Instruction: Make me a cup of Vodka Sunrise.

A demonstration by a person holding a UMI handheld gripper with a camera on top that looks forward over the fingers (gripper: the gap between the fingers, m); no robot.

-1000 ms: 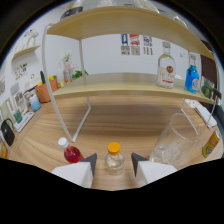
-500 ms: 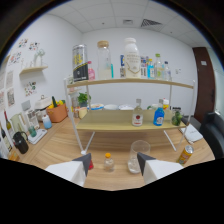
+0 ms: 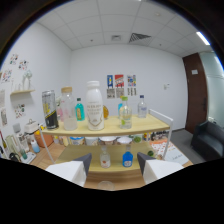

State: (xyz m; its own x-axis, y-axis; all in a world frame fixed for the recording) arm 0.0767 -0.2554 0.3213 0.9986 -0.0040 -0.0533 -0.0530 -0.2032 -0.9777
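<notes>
Your gripper (image 3: 111, 170) fingers stand wide apart and hold nothing. Beyond them, on the shelf's (image 3: 150, 126) top board, stands a tall white bottle (image 3: 94, 106) among other bottles, well ahead and above. You have the gripper raised and level, facing the shelf.

Bottles (image 3: 95, 106) on top shelf (image 3: 150, 126), more bottles (image 3: 128, 159) on shelf below
</notes>
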